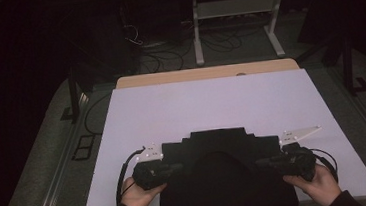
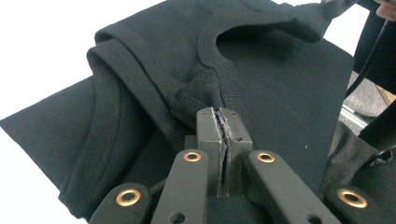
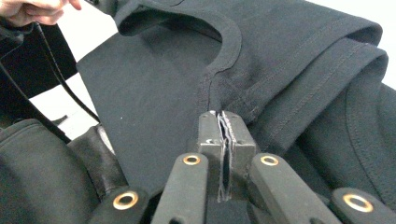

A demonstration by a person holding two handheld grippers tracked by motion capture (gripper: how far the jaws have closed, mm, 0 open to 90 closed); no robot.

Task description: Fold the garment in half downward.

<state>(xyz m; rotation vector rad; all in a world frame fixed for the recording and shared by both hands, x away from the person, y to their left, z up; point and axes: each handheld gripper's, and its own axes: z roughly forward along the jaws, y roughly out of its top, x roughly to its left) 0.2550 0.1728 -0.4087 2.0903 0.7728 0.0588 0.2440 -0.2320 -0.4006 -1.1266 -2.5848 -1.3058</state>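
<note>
The soft, limp black T-shirt [image 1: 220,150] is pinched at both shoulder seams, left gripper [image 2: 219,116] and right gripper [image 3: 223,119] clamped on thin fabric; sagging is expected.

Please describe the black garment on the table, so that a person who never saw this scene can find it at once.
On the white table, look at the near edge, between the two hands. The black T-shirt lies there, its shoulders pinched by the left gripper and right gripper. It is the sole dark cloth on the sheet.
</note>
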